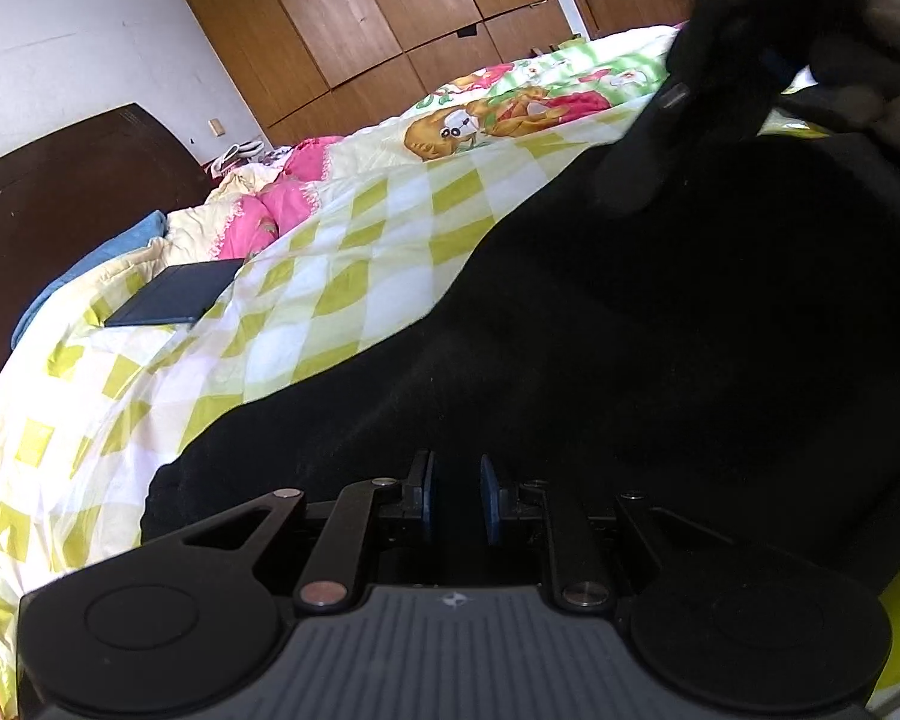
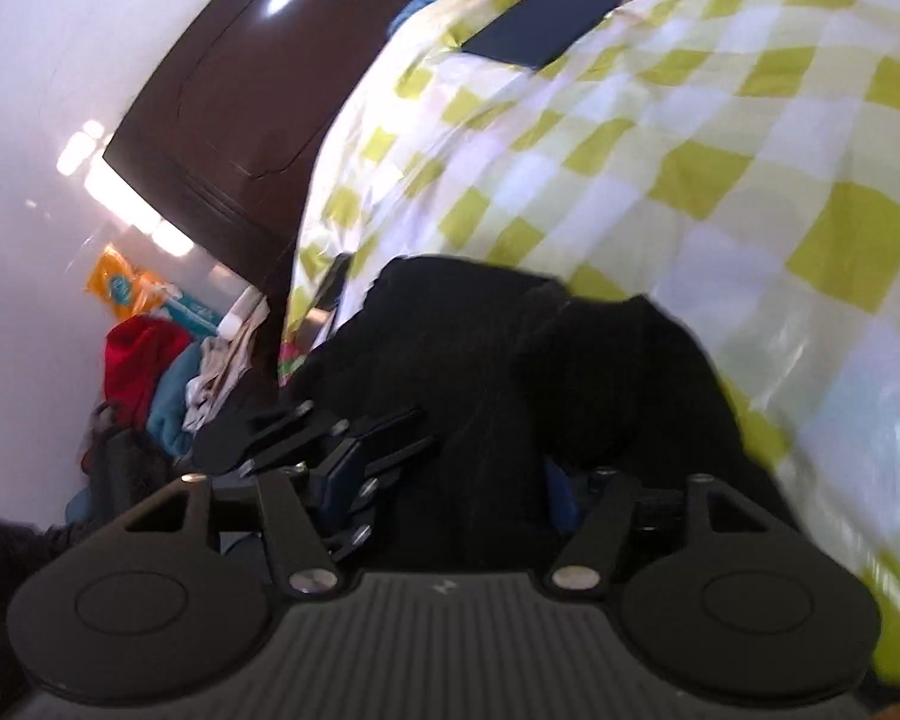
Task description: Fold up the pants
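The black pants (image 1: pixel 600 330) lie spread on the checked bedspread (image 1: pixel 330 276). The left gripper (image 1: pixel 457 498) sits low over them, jaws narrowly apart, cloth apparently between. The right gripper (image 2: pixel 444 480) stands open, pants fabric bunched loose between its fingers.

item: black pants (image 1: pixel 660 330), plain dark fabric with no visible pattern or detail
state: laid out as a broad, mostly flat dark mass in the left wrist view; bunched and rumpled into folds in the right wrist view (image 2: pixel 510 360)
pose: fabric edge runs diagonally across the checked bedspread (image 1: pixel 330 300)
place: on top of the bed, near its edge, resting directly on the yellow-green and white checks
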`<state>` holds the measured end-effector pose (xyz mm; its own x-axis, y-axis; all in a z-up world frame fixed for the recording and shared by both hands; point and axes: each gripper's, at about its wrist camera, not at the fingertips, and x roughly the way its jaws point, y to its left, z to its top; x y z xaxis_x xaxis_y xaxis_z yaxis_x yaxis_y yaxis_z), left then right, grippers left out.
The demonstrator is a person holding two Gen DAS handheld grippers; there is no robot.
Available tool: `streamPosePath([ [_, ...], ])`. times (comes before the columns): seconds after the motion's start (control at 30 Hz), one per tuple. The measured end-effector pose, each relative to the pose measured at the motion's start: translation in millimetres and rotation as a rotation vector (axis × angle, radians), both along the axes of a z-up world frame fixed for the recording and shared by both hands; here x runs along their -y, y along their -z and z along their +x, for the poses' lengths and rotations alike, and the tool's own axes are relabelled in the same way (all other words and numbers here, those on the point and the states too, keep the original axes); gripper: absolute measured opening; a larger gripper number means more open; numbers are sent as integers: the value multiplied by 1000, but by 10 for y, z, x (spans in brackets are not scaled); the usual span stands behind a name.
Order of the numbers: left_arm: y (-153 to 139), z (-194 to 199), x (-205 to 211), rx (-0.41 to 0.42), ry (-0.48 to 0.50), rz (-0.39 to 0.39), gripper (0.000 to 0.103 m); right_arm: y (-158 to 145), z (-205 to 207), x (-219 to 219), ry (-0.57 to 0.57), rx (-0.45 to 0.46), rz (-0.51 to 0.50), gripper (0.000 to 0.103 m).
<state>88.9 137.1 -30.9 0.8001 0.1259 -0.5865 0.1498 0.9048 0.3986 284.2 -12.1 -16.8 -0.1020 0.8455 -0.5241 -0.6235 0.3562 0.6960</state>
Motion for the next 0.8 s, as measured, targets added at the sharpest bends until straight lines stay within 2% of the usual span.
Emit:
streamPosePath([
  [0.07,5,-1,9,1,-3,1,33,100,189,-74,84,-37,-10,63],
  [0.1,12,18,9,0,-3,4,33,116,276,-39,127,-68,13,59],
  [0.2,53,32,26,-9,-7,23,34,52,563,168,325,-118,135,58],
  [0.27,71,20,59,-4,-4,48,34,-76,678,404,411,-122,185,58],
  [0.33,36,-16,111,9,7,63,34,-283,621,736,476,-45,127,58],
  [0.4,-57,-57,168,24,34,16,34,-464,441,1173,559,56,26,58],
  [0.47,-132,-96,287,47,64,-12,34,-577,231,1727,669,103,-78,58],
  [0.57,-227,-131,601,75,149,-63,37,-572,-102,2492,862,102,-189,58],
  [0.67,-251,-154,981,88,252,-80,40,-470,-329,3107,1016,61,-243,58],
  [0.8,-279,-161,1472,49,374,-137,40,-336,-337,3406,1081,33,-224,58],
])
